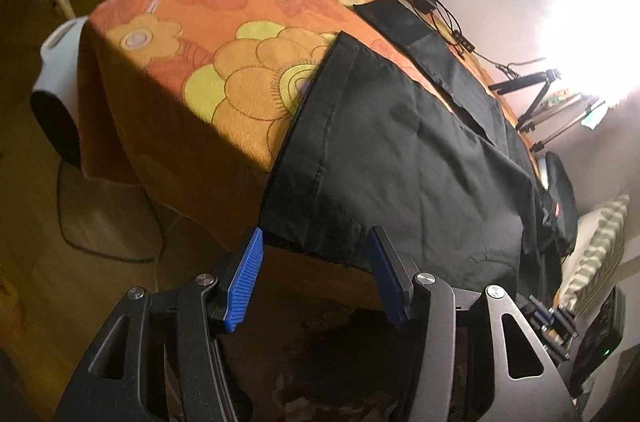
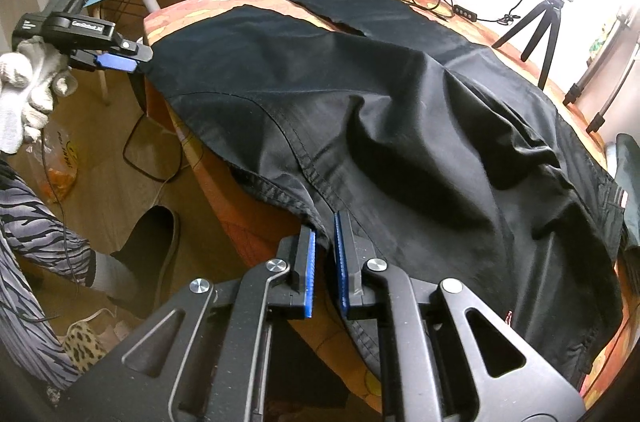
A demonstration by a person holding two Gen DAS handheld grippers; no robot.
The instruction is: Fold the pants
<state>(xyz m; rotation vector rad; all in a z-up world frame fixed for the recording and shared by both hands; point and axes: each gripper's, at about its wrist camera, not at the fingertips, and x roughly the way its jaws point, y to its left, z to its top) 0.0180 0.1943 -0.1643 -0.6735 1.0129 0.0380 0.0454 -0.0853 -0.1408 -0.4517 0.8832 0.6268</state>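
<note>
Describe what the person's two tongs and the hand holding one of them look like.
Both tongs, left and right, share one build: matte black metal linkage arms with triangular cutouts, round silver pivot bolts, and ribbed bright blue pads on the fingers. Seen from the right wrist, the left tongs have a black boxy body with small white lettering, too small to read. The left hand wears a white knitted glove.

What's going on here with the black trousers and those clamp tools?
A person is starting to fold a pair of black pants spread over a table with an orange flowered cloth. They hold a two-fingered tool in each hand. The right gripper has its fingers nearly shut on the fabric at the near table edge. The left gripper, held in a white-gloved hand, is open at a trouser-leg hem that hangs off the edge. No fold is made yet.
</note>
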